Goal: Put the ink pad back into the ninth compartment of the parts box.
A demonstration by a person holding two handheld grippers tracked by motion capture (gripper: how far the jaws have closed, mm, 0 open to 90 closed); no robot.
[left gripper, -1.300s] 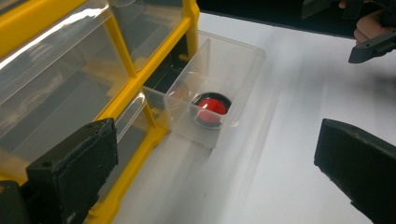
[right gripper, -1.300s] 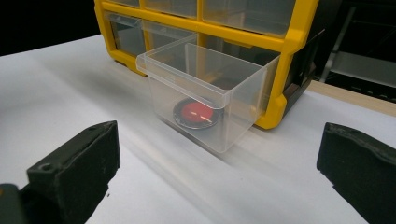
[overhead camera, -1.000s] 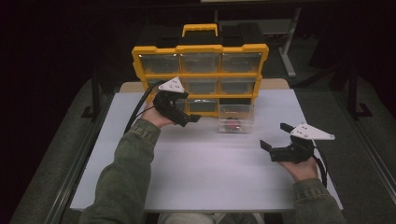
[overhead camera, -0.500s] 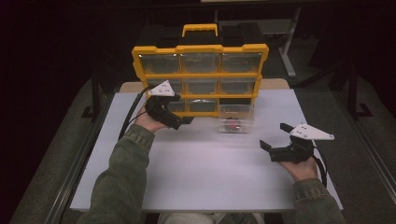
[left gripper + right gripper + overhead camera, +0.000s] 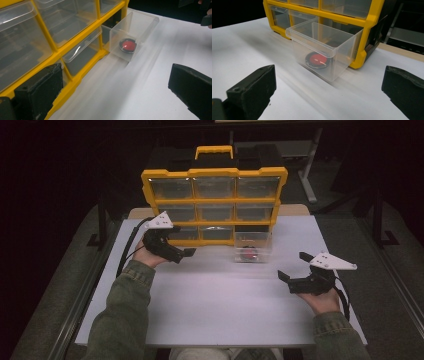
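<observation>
Both tools gape empty; clear drawer (image 5: 253,247) holds seemingly a red disc (image 5: 319,60).

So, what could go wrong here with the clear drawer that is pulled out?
The clear drawer sticks far out of the yellow cabinet, so a push off-centre may jam or tip it. The red disc lies loose inside and could slide. The left gripper is close to the cabinet and may bump it.

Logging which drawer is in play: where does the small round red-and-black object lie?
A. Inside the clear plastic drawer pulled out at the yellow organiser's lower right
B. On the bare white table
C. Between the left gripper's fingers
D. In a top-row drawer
A: the small round red-and-black object lies on the floor of the clear plastic drawer, pulled out from the yellow organiser, with both grippers apart from it.
</observation>
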